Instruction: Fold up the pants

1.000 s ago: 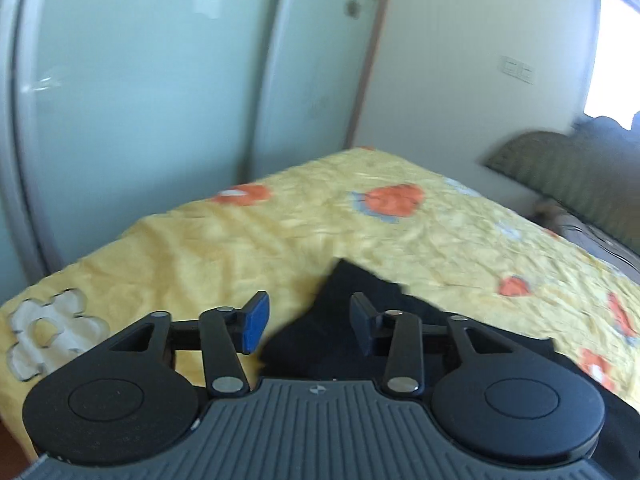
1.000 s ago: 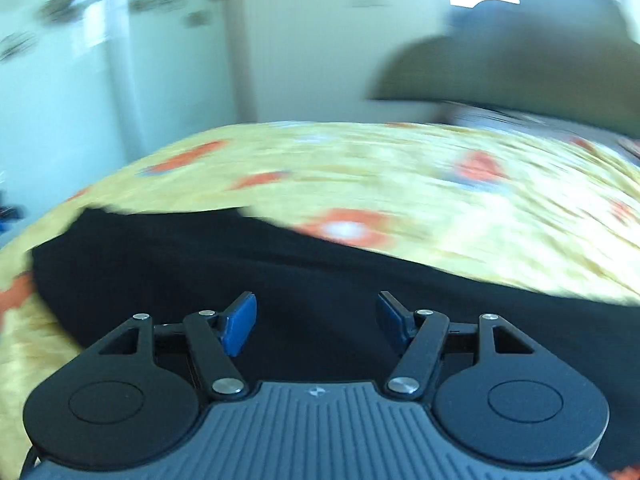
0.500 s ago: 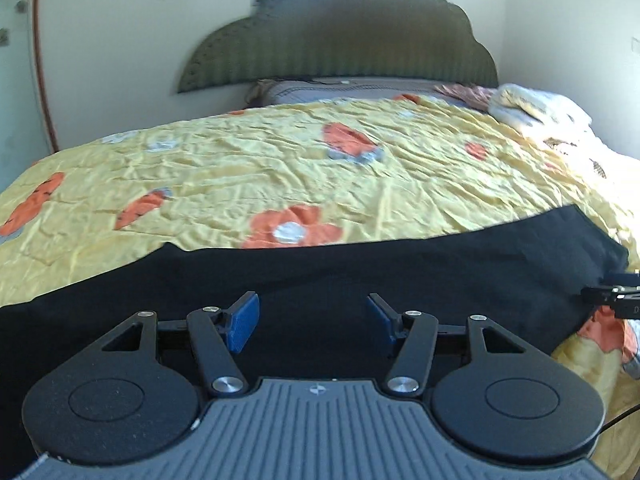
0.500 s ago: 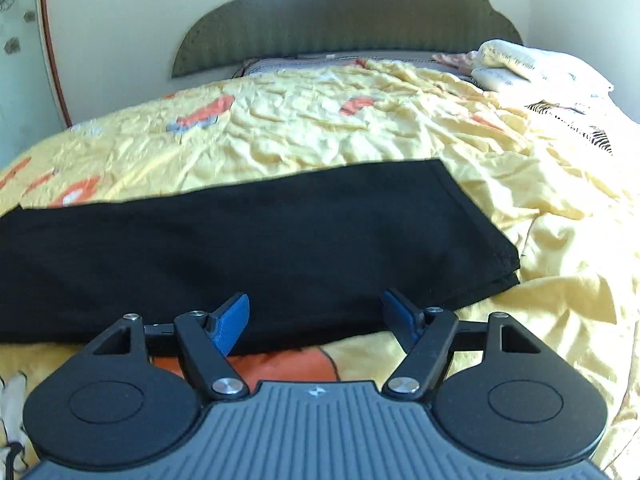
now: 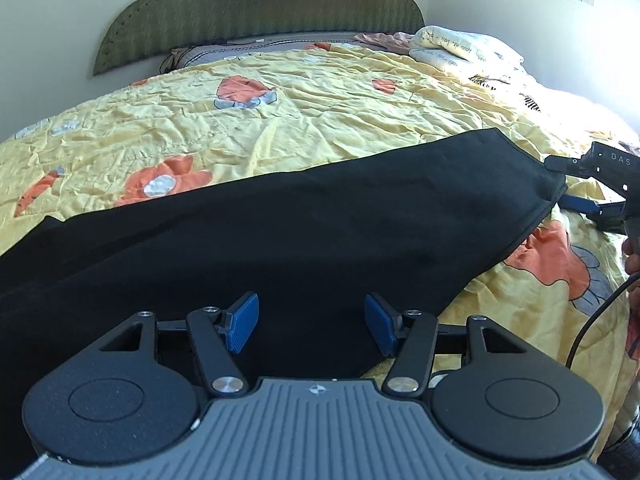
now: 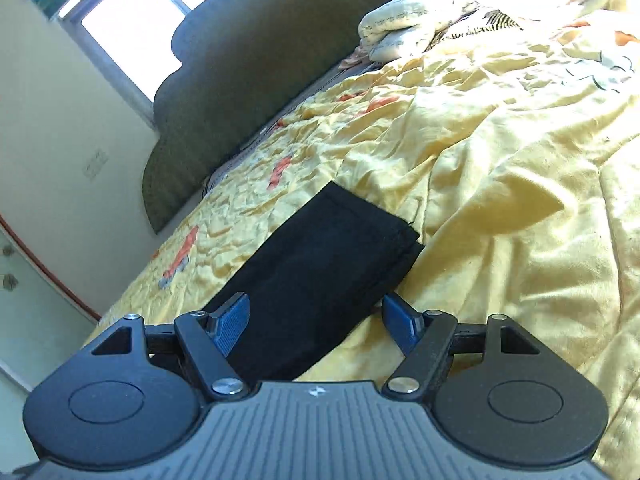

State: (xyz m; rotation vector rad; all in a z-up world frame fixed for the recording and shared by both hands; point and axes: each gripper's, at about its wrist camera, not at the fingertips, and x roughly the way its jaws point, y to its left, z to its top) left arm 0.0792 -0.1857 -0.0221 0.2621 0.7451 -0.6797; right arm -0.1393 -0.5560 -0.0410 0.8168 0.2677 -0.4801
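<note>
The black pants (image 5: 304, 232) are soft, flat cloth, laid out in a long strip across the bed. Under them is a yellow bedspread (image 5: 320, 108), all crinkly, with orange flowers on it. At the far end stands a dark green headboard (image 5: 260, 4) with a wavy top and little ribs. A white blanket (image 5: 452, 46) with small dark writing, too small to read, is bunched up near the head of the bed.

The left tongs (image 5: 311, 322) have black arms and blue ridged pads. They stand wide apart, just over the near edge of the pants, with nothing pinched between the pads.

The right tongs (image 6: 316, 322) look the same and are also wide apart. The hem end of the pants lies just in front of them, closer to the left pad, and is not pinched. In the left view, these tongs show the letters "DAS" and sit right beside the hem corner.
</note>
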